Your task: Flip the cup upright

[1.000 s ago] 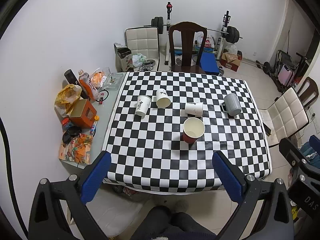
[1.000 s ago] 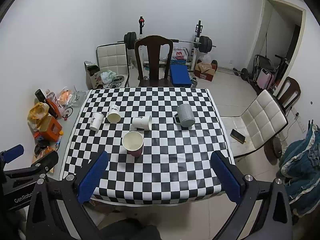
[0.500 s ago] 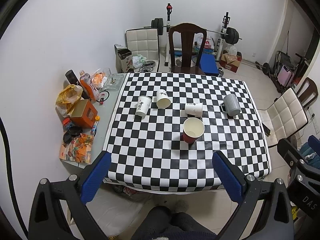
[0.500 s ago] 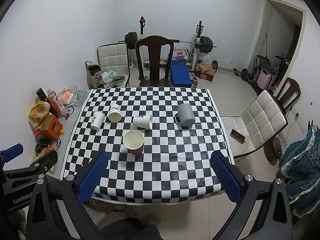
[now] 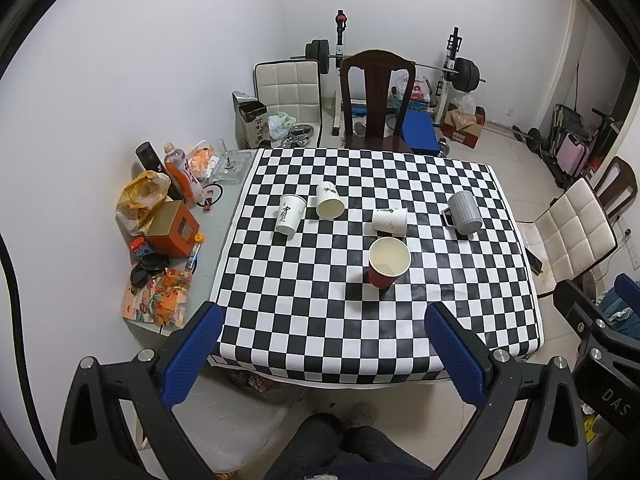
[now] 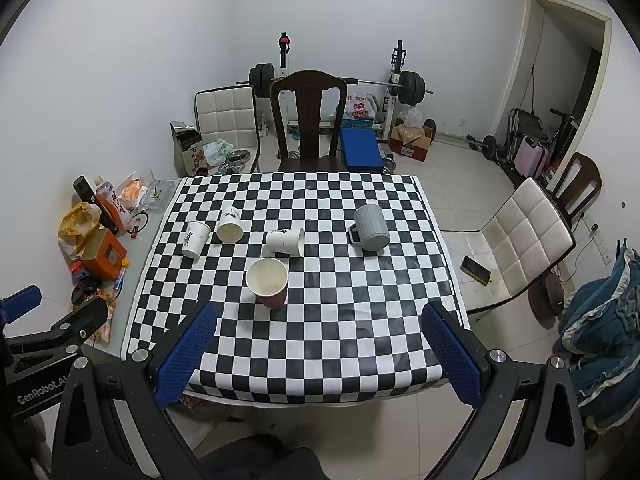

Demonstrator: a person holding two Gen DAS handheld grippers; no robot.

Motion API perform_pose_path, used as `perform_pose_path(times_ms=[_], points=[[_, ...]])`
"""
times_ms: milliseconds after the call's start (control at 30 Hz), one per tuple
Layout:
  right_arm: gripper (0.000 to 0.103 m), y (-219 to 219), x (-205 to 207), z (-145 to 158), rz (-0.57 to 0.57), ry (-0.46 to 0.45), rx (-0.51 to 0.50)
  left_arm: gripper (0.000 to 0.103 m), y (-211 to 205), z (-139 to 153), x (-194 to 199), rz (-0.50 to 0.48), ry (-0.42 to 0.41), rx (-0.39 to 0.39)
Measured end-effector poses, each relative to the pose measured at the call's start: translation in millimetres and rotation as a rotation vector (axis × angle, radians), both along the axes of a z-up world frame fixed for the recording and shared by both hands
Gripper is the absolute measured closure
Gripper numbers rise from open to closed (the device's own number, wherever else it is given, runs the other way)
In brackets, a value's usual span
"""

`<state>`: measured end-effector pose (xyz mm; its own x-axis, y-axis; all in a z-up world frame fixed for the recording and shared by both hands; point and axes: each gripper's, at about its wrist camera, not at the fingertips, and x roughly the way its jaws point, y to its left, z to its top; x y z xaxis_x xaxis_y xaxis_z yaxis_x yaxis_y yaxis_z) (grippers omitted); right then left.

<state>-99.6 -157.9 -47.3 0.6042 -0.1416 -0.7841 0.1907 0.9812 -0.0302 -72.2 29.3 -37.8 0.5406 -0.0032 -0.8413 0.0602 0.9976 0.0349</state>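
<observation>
While three white paper cups are lying tipped on the checkered tabletop [image 5: 360, 320], the red cup [image 5: 387, 262] is standing upright, mouth open, nearest the tools and ahead of both. Just beyond it, the middle white cup [image 5: 389, 221] is lying on its side; the two other white cups, one [image 5: 290, 219] and its neighbour [image 5: 329, 201], are resting touching each other further ahead and to the left. The grey mug [image 5: 463, 213] is sitting ahead and to the right, apart from the cups. The left tool [image 5: 322, 346] is hovering short of the tabletop's near edge, its blue fingers spread wide and gripping nothing. The right tool [image 6: 318, 350] is hovering likewise, fingers spread and empty.
</observation>
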Motion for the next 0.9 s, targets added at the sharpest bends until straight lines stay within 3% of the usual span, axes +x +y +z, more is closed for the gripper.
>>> perform_pose_path(times_ms=[900], points=[[0.0,-0.2,-6.3,2.6,0.0,0.001,0.005,0.0,4.3,-0.3,-3.1,-0.007,-0.006,0.002]])
